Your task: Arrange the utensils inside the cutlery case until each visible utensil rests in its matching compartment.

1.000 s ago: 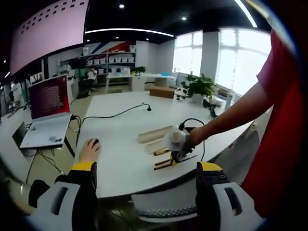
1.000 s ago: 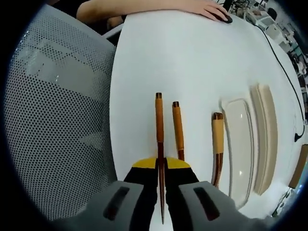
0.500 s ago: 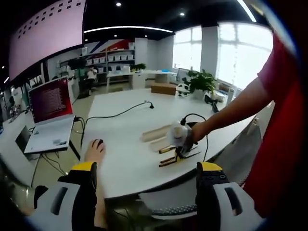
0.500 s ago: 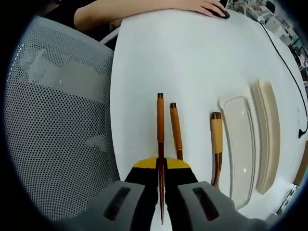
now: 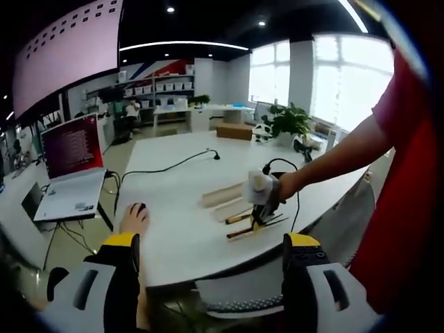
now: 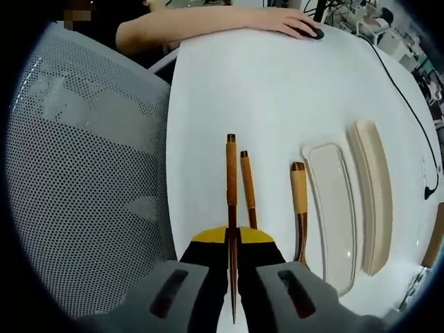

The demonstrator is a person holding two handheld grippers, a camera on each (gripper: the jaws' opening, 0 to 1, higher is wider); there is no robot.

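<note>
My right gripper [image 6: 232, 239] is shut on a thin wooden-handled utensil [image 6: 230, 182] that points away from me, held a little above the white table [image 6: 263, 90]. Two more wooden-handled utensils lie on the table, one [image 6: 246, 191] just to its right and one [image 6: 299, 202] beside the beige cutlery case tray [image 6: 331, 208]. A second long beige case part [image 6: 371, 191] lies past the tray. In the left gripper view the right gripper [image 5: 261, 193] hangs over the utensils [image 5: 248, 227] near the case [image 5: 223, 195]. My left gripper [image 5: 211, 241] is open, off the table's near edge.
A grey mesh chair [image 6: 90, 173] stands against the table edge. A person's hand rests on a mouse [image 6: 313, 29] at the far end. A laptop [image 5: 69, 166], a black cable [image 5: 166, 165] and a potted plant [image 5: 288, 125] are around the table.
My right gripper has risen slightly with its utensil; the two utensils on the table and the case now look smaller and farther. The left gripper stays open.
</note>
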